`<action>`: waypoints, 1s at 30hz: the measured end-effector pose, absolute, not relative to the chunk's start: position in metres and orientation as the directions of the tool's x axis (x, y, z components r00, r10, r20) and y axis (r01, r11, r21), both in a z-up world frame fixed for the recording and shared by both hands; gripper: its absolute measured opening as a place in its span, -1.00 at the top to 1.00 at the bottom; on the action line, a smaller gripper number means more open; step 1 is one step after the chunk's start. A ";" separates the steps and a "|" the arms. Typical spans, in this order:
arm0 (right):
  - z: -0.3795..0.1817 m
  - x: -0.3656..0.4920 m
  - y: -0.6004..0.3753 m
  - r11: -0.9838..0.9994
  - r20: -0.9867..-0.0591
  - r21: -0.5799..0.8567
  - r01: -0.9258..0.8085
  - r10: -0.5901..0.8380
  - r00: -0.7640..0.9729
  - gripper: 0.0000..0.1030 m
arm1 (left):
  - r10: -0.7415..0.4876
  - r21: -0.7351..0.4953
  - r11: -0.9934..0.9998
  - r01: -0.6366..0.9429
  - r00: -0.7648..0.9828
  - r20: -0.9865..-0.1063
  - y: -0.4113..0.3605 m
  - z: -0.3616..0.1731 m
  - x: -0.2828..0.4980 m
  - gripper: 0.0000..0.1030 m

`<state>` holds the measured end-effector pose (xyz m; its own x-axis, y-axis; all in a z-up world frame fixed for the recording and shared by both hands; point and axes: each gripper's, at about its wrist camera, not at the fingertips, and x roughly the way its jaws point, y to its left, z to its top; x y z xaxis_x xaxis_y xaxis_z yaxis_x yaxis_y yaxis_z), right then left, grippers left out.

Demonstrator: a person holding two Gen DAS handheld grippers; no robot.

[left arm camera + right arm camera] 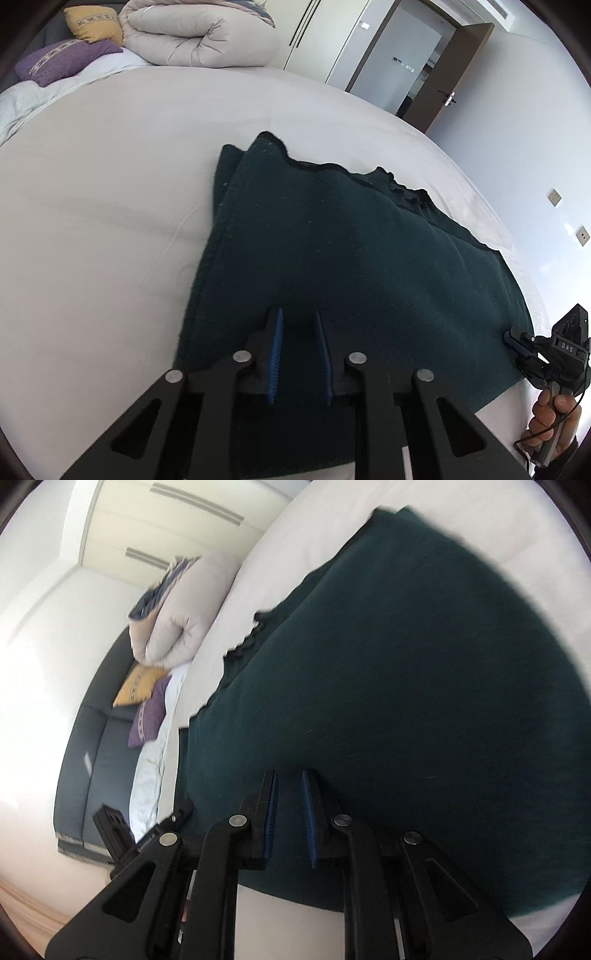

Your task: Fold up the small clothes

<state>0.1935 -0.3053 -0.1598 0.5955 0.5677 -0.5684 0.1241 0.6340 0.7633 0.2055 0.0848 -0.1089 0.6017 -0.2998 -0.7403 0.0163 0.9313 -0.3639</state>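
Dk green knit garment (351,240), scalloped edge.

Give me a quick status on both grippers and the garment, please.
Left gripper and right gripper nearly shut over dark green garment, grip unclear. Garment folded on white bed. Nothing in the way.

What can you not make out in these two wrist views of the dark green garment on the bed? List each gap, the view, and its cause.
- Near hem of the dark green garment: left wrist view, covered by the left gripper.
- Garment's type: both views, lying folded, no sleeves or legs distinguishable.
- Garment's right edge: right wrist view, cut off by the lens rim.
- Right gripper: whether cloth is pinched, too dark between the pads.
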 end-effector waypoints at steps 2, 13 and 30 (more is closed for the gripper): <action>-0.159 0.194 -0.325 0.636 -0.571 0.757 0.152 0.529 0.628 0.75 | -0.306 -0.385 0.923 -0.006 0.595 -0.743 0.094 -0.111 0.202 0.73; -0.123 0.161 -0.355 0.602 -0.537 0.765 0.227 0.403 0.741 0.73 | -0.256 -0.352 0.936 0.007 0.698 -0.669 0.074 -0.052 0.171 -0.61; -0.180 0.199 -0.282 0.538 -0.543 0.813 0.220 0.567 0.620 0.74 | -0.279 -0.234 0.960 0.153 0.538 -0.795 0.007 -0.102 0.203 -0.03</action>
